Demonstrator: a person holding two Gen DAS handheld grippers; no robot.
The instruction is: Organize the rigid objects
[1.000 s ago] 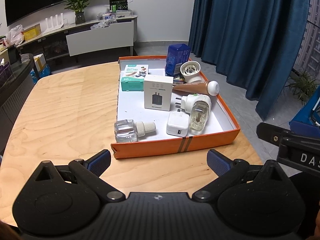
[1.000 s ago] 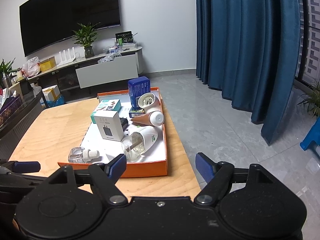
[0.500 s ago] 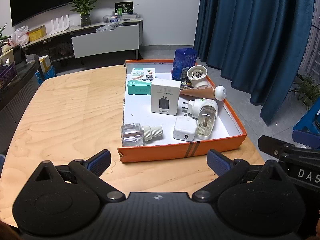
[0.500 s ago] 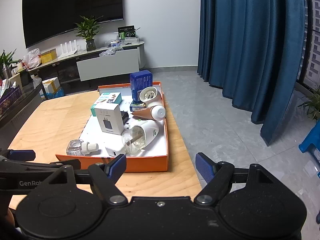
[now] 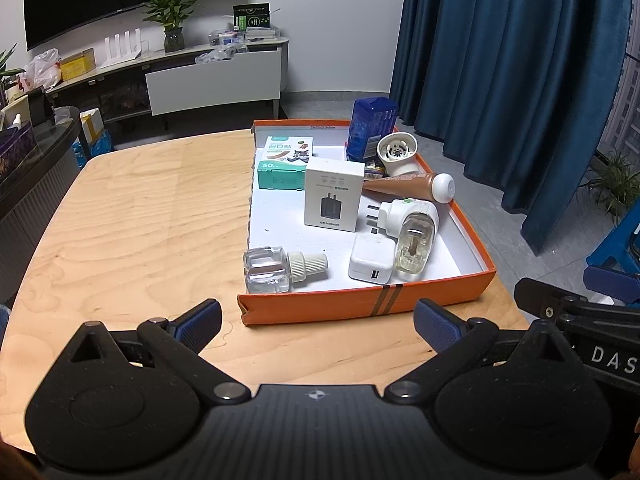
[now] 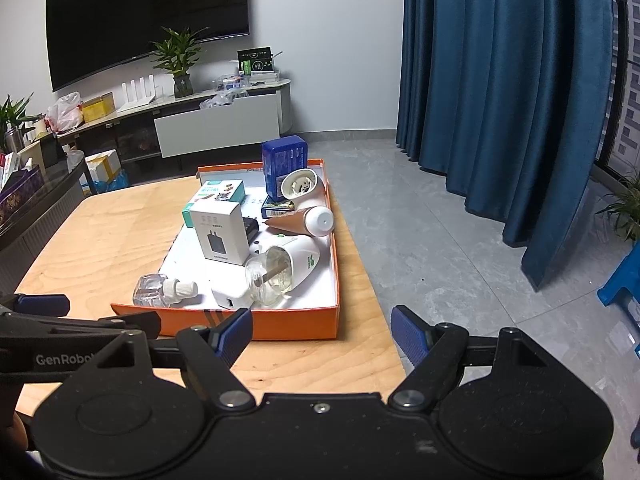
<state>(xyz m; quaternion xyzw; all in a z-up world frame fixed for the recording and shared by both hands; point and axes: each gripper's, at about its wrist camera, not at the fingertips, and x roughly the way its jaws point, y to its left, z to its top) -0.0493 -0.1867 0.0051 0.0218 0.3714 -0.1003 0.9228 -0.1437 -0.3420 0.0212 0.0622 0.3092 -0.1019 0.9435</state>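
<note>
I've got my left gripper hovering low over the light wooden table, jaws spread wide and empty, just short of the near wall of the shallow orange cardboard tray. My right gripper hangs off the table's right edge, equally wide and holding nothing. Inside the tray: a clear glass refill bottle with a ribbed cap at the near left corner, a white USB charger cube beside it, and a white charger box behind. Since a second ago both cameras have pulled back and up; the tray contents haven't shifted.
</note>
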